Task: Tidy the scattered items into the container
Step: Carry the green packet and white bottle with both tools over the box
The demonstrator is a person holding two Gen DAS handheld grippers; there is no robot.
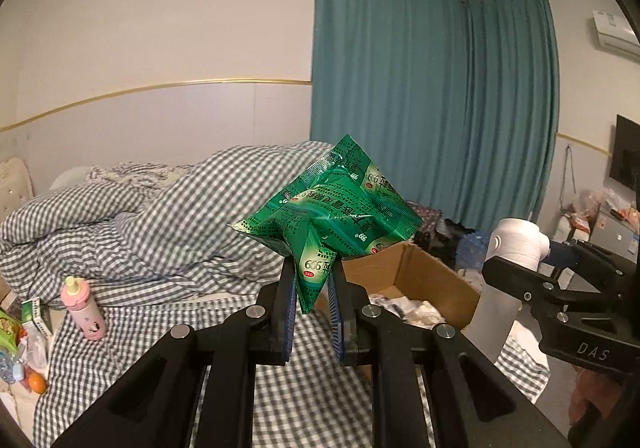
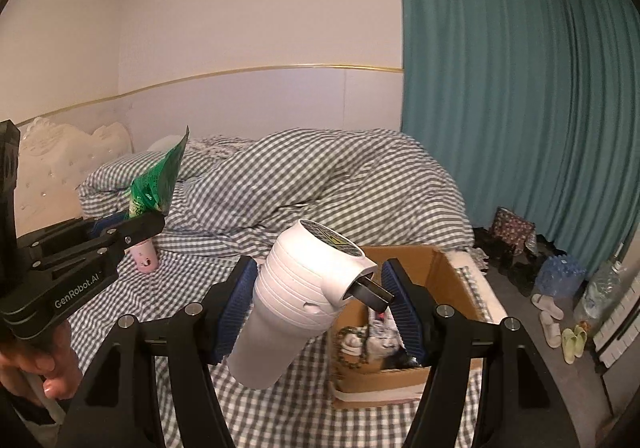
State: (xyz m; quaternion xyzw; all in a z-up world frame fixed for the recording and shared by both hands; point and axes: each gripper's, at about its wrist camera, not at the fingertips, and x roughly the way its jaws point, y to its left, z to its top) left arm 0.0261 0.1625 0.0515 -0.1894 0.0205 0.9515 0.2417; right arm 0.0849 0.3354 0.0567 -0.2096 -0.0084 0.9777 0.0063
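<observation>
Green packet (image 1: 332,204) is clamped in the left tool (image 1: 312,288), white bottle (image 2: 296,300) in the right tool (image 2: 320,304); carrying underway, next release both over the cardboard box (image 2: 452,276).

Both views are dim and evenly lit by soft indoor light, with a slightly warm cast on the wall (image 1: 160,28). Shadows are faint. The green packet (image 1: 340,204) carries small glossy highlights. Fisheye distortion bends the gold wall trim (image 2: 240,74) and the curtain (image 2: 520,88), and black vignette fills the corners. The checked bedding (image 2: 300,176) looks soft with slight motion blur.
</observation>
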